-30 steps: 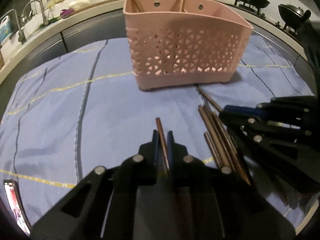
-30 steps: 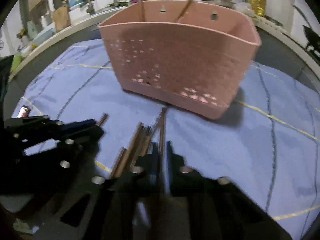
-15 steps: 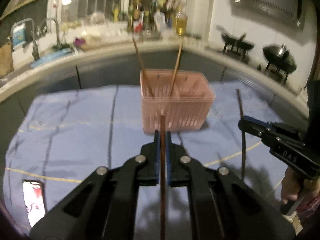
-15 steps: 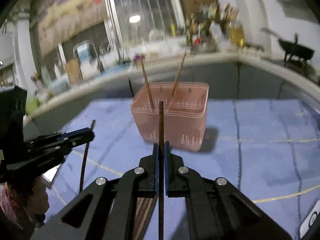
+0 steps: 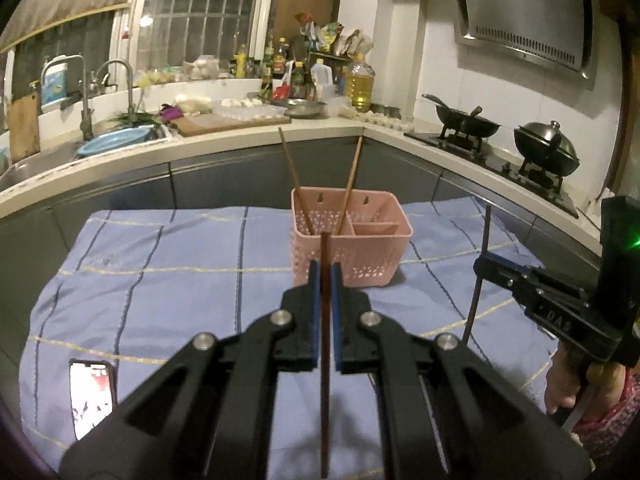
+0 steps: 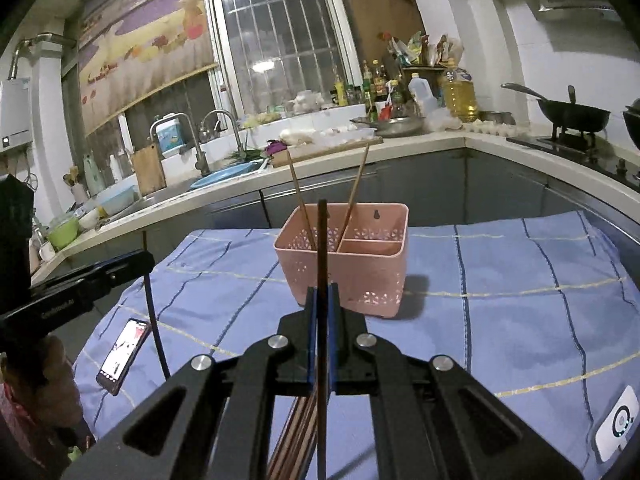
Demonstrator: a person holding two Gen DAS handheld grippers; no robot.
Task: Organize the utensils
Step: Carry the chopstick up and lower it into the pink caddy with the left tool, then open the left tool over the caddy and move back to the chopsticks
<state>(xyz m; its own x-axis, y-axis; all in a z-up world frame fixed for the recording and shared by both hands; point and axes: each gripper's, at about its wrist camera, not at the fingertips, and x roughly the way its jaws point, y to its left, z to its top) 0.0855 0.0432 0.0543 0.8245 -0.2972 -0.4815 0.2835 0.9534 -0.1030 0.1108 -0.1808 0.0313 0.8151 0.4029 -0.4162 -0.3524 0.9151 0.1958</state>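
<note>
A pink perforated utensil basket (image 5: 352,256) (image 6: 360,272) stands on the blue cloth with two chopsticks (image 5: 294,176) leaning in its left compartment. My left gripper (image 5: 325,276) is shut on a brown chopstick (image 5: 325,248), held upright above the cloth, short of the basket. My right gripper (image 6: 321,300) is shut on a dark chopstick (image 6: 321,232), also upright and raised. Each gripper shows in the other's view, the right one (image 5: 486,264) at right, the left one (image 6: 144,260) at left. Several loose chopsticks (image 6: 296,432) lie on the cloth under my right gripper.
A phone (image 5: 91,392) (image 6: 124,344) lies on the cloth (image 5: 160,280) at the front left. A white device (image 6: 618,424) sits at the cloth's right edge. A counter with sink (image 5: 112,144), bottles and stove with woks (image 5: 546,152) runs behind.
Both grippers have lifted a chopstick each off the cloth, risen well above it and drawn back from the basket. The basket has not moved.
</note>
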